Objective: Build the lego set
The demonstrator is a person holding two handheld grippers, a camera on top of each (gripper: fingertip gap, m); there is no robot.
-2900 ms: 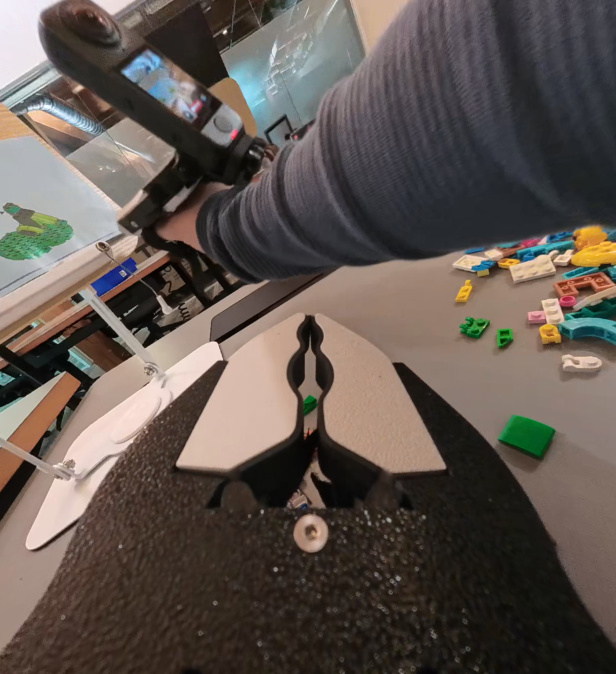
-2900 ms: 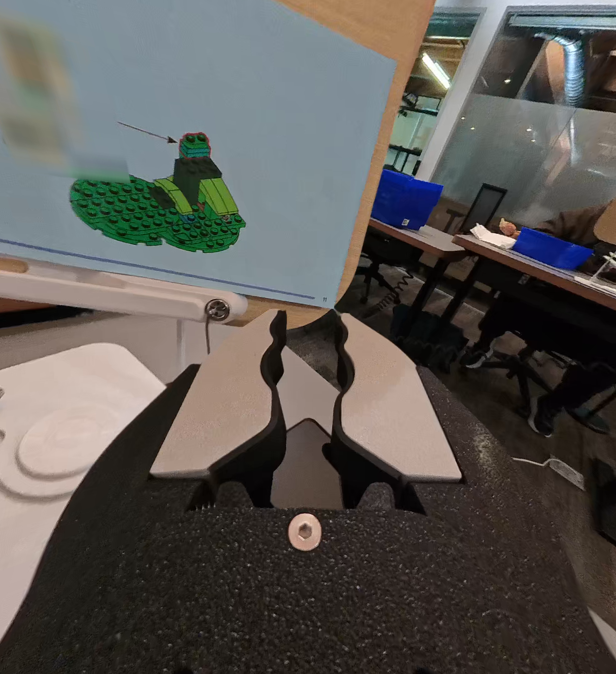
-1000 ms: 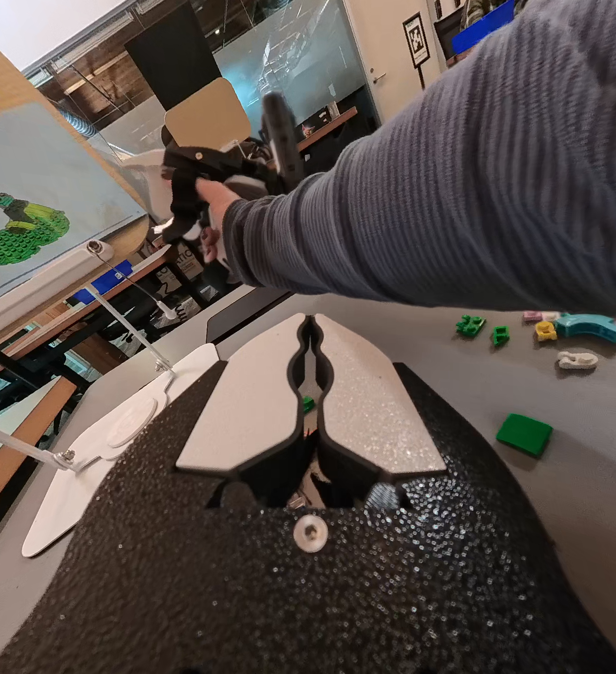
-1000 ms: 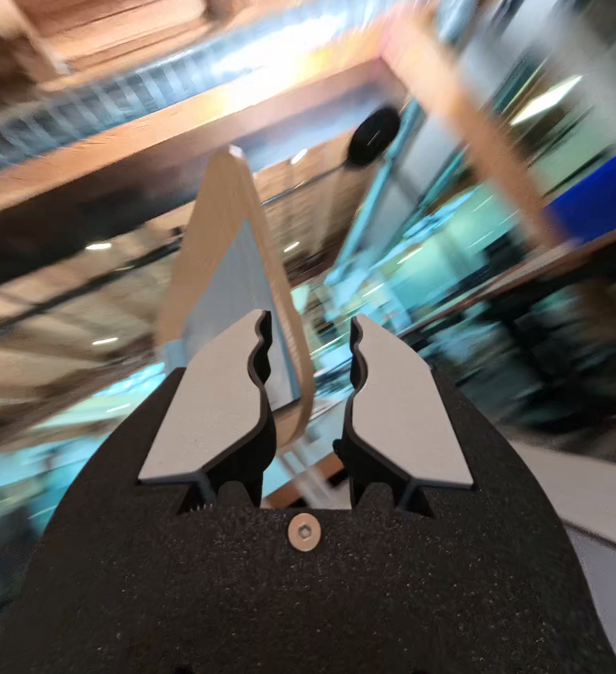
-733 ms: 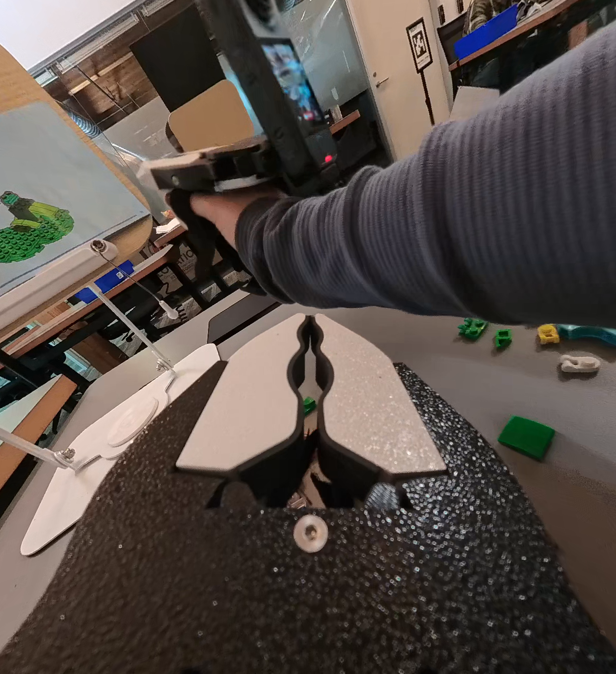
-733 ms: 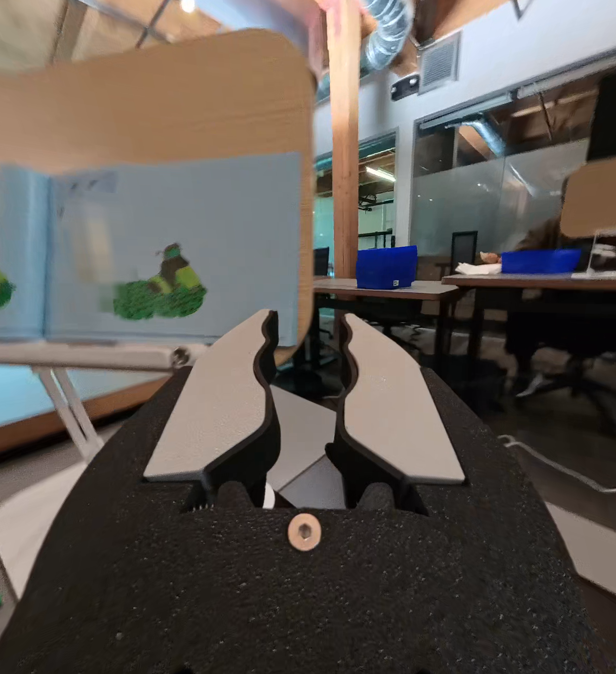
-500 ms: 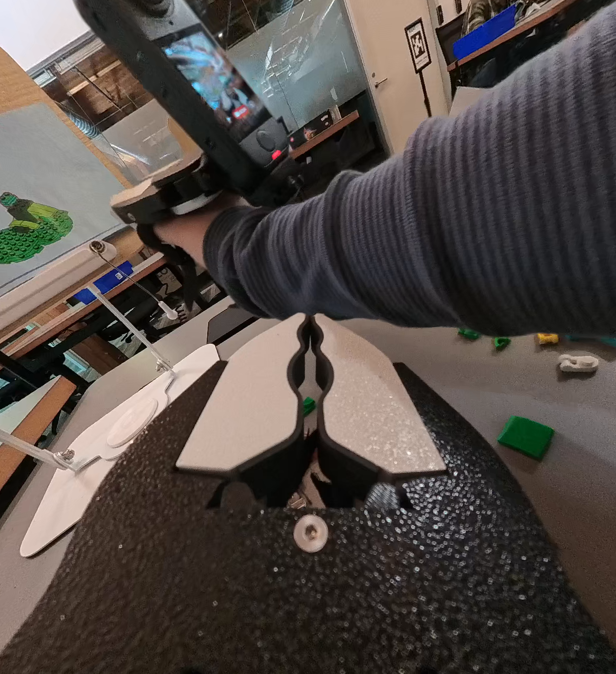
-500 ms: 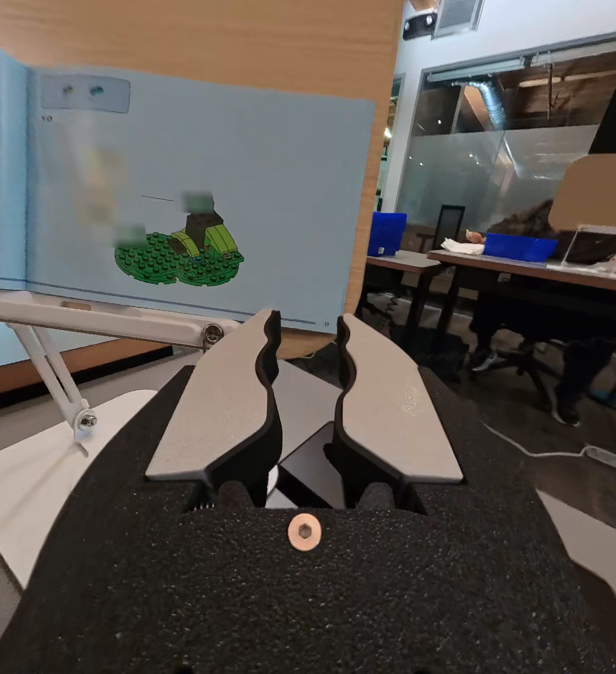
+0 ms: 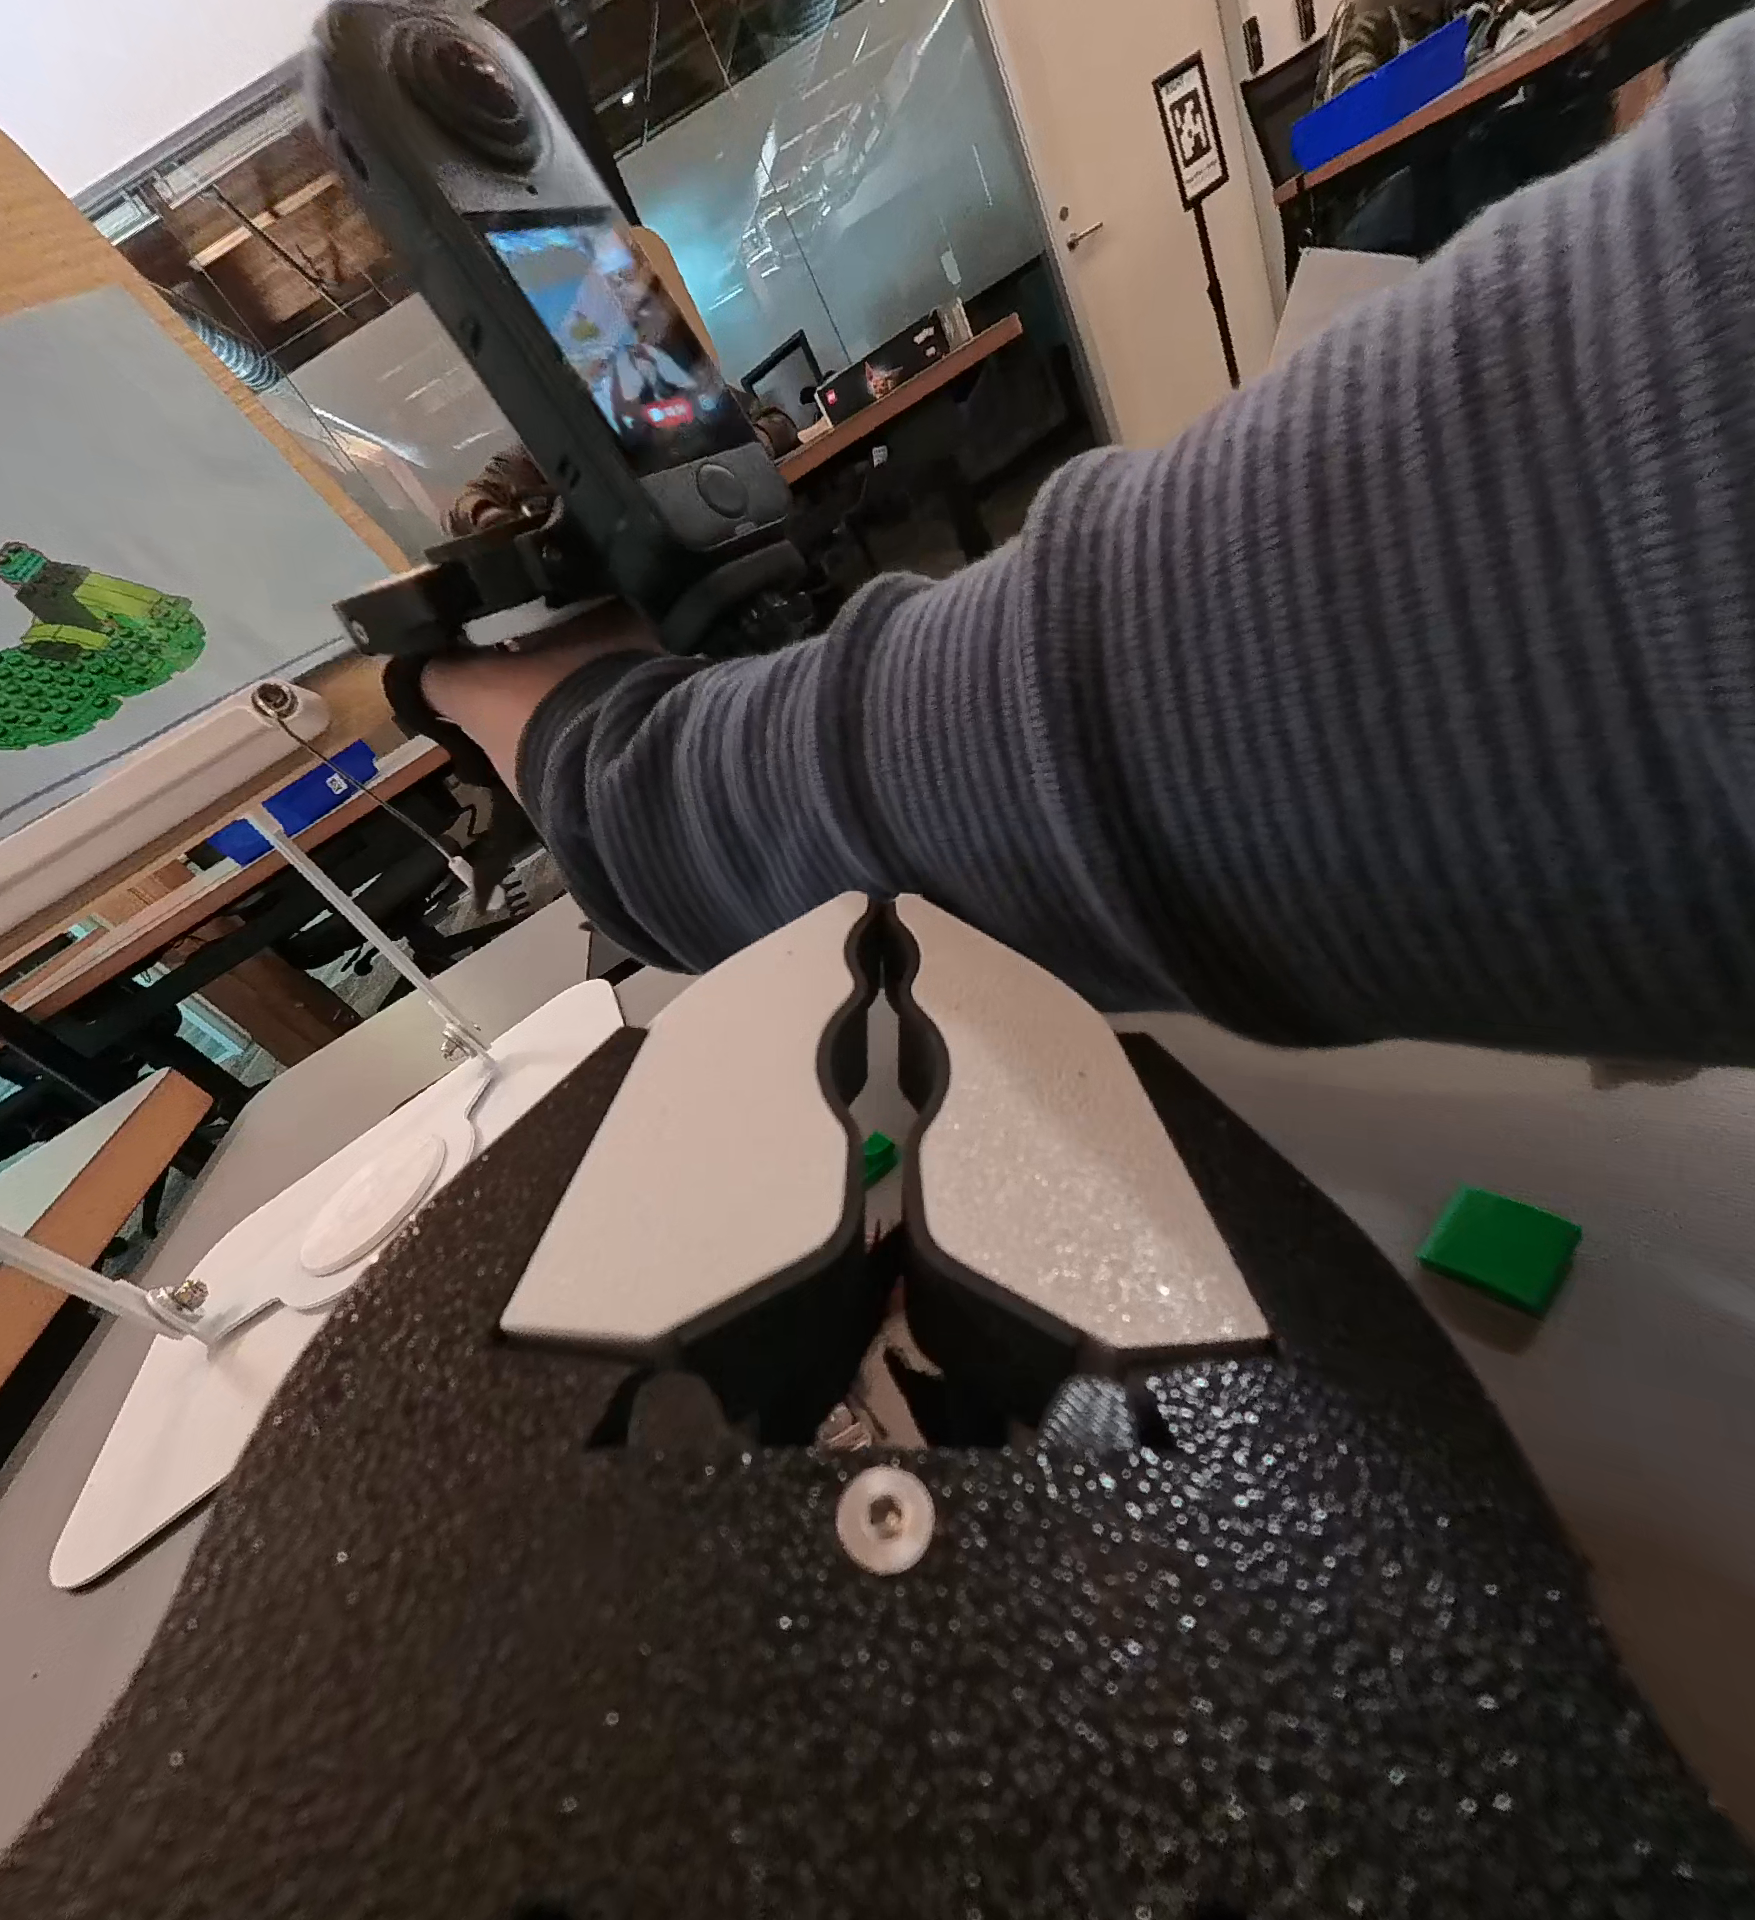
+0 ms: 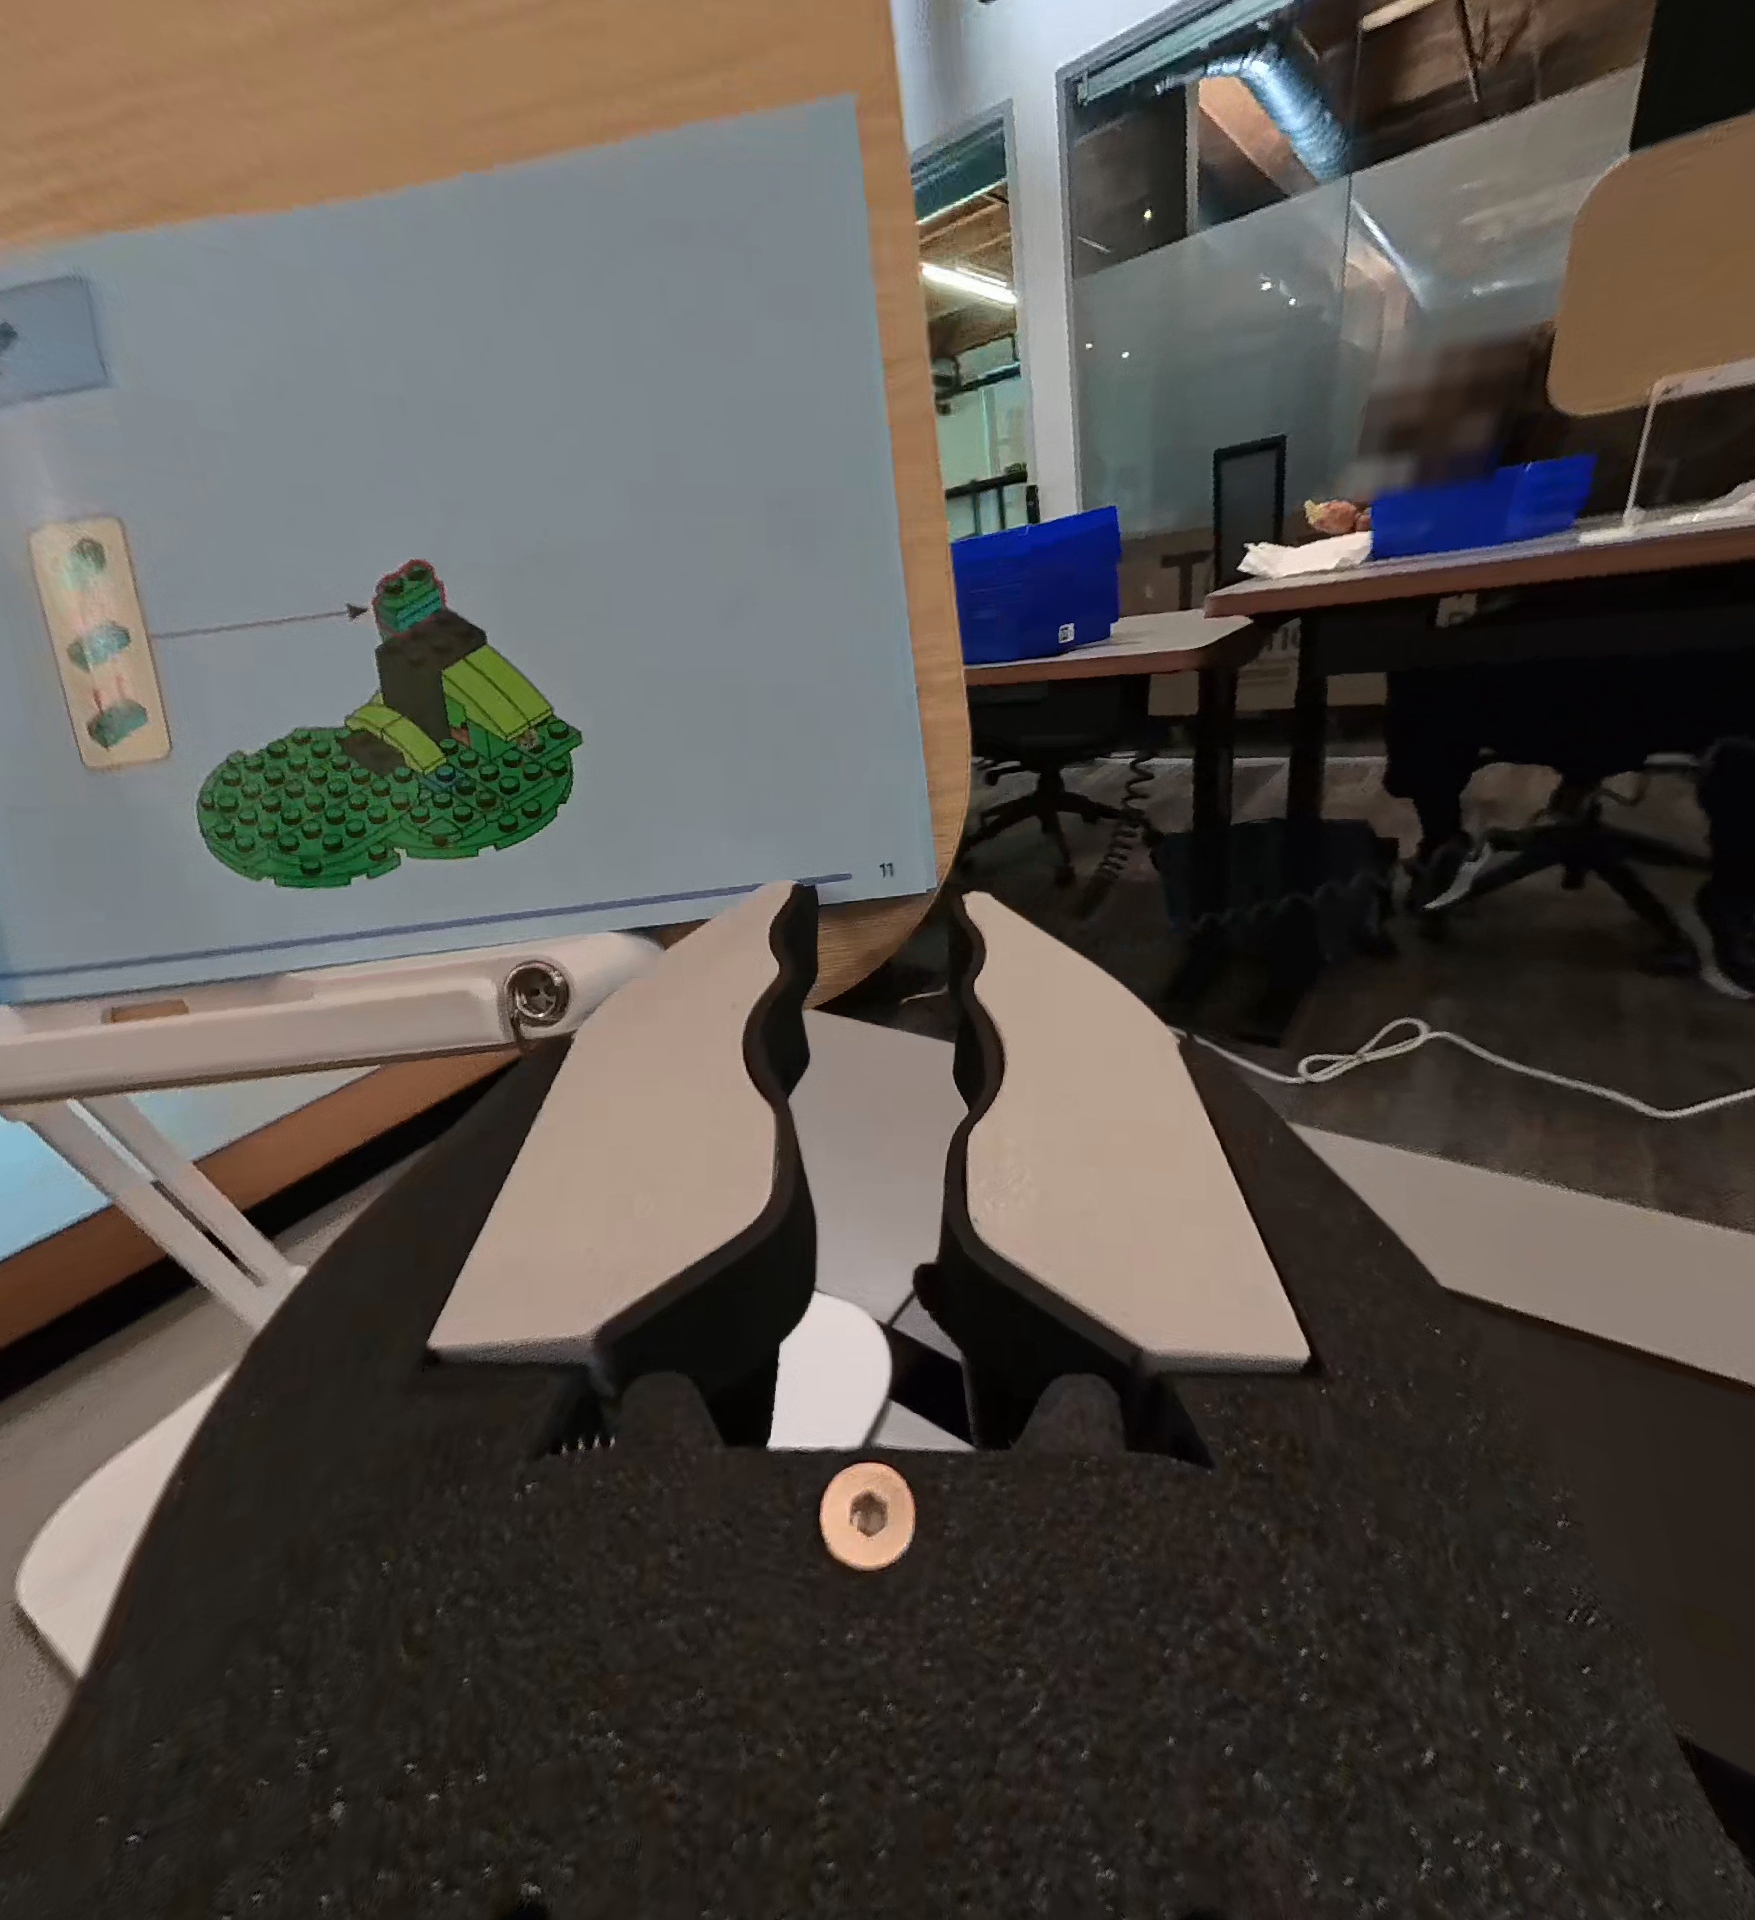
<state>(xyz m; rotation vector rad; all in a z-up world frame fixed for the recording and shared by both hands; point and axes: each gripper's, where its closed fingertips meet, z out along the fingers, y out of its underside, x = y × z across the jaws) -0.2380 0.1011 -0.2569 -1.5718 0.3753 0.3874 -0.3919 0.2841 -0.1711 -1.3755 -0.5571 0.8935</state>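
My left gripper (image 9: 881, 920) is shut, fingertips touching, low over the grey table (image 9: 1683, 1403). A small green piece (image 9: 878, 1155) shows through the gap behind the tips; I cannot tell if it is held. A dark green square tile (image 9: 1496, 1262) lies on the table to its right. My right gripper (image 10: 881, 902) is open and empty, raised and facing the open instruction booklet (image 10: 540, 468) with its picture of a green build. In the left wrist view the right gripper's body and camera (image 9: 540, 312) are held up by a hand, with a striped sleeve (image 9: 1268, 675) across the view.
The booklet rests on a white stand (image 10: 229, 1029) with a flat white base (image 9: 229, 1382) at the table's left. A wooden board (image 10: 437, 104) stands behind it. Desks with blue bins (image 10: 1039, 582), chairs and a floor cable (image 10: 1475, 1070) lie beyond the table edge. The gap from one gripper's tips to the other's is roughly 25 centimetres. The dark green square tile (image 9: 1496, 1262) is closer to my left gripper, around 11 centimetres from its tips; the right tips are 35 centimetres off.
My right gripper swung round from a blurred tilt to face the booklet, then moved closer and opened a little wider. The sleeve dropped and now hides the loose pieces at right. The left gripper stayed still.
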